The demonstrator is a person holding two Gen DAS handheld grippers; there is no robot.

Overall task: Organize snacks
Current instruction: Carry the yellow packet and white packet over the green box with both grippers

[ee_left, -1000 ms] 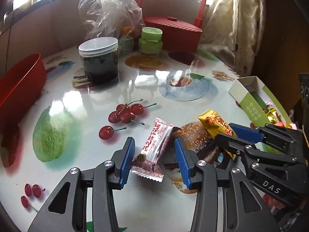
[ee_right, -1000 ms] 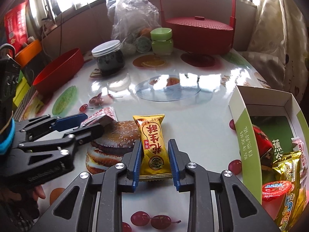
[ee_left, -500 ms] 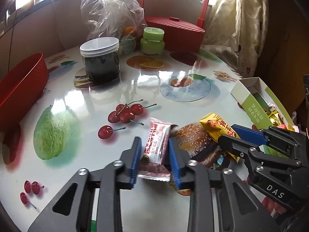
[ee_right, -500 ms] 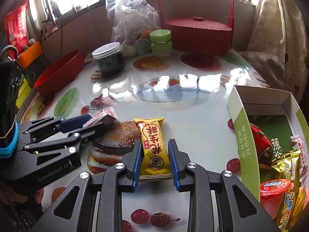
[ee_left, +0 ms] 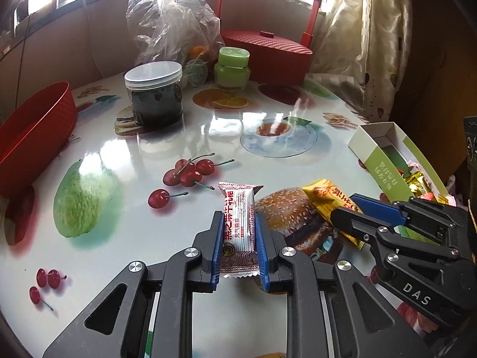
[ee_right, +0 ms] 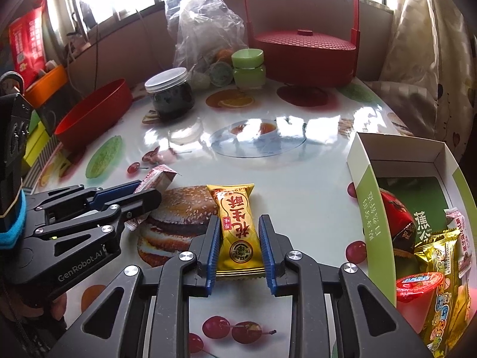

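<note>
A red-and-white snack packet (ee_left: 237, 197) lies on the fruit-printed table (ee_left: 208, 137). My left gripper (ee_left: 239, 217) is closing on it, and its blue pads press both long sides. A yellow snack packet (ee_right: 235, 205) sits over the printed burger, with my right gripper (ee_right: 240, 219) closing on it and the pads against its sides. Each wrist view shows the other gripper: the right gripper (ee_left: 351, 205) on the yellow packet (ee_left: 328, 194), the left gripper (ee_right: 149, 191) on the red-and-white packet (ee_right: 159, 177). A green-and-white box (ee_right: 369, 208) at the right holds several snacks.
At the left edge stands a red basket (ee_left: 35, 131). Farther back are a dark jar with a white lid (ee_left: 155, 98), a green jar (ee_left: 232, 68), a clear plastic bag (ee_left: 170, 21) and a red lidded carrier (ee_left: 268, 53). A curtain hangs at the right.
My left gripper's jaws came together from wide apart onto the red-and-white packet, which now lies straight between the pads. The right gripper kept its place on the yellow packet.
</note>
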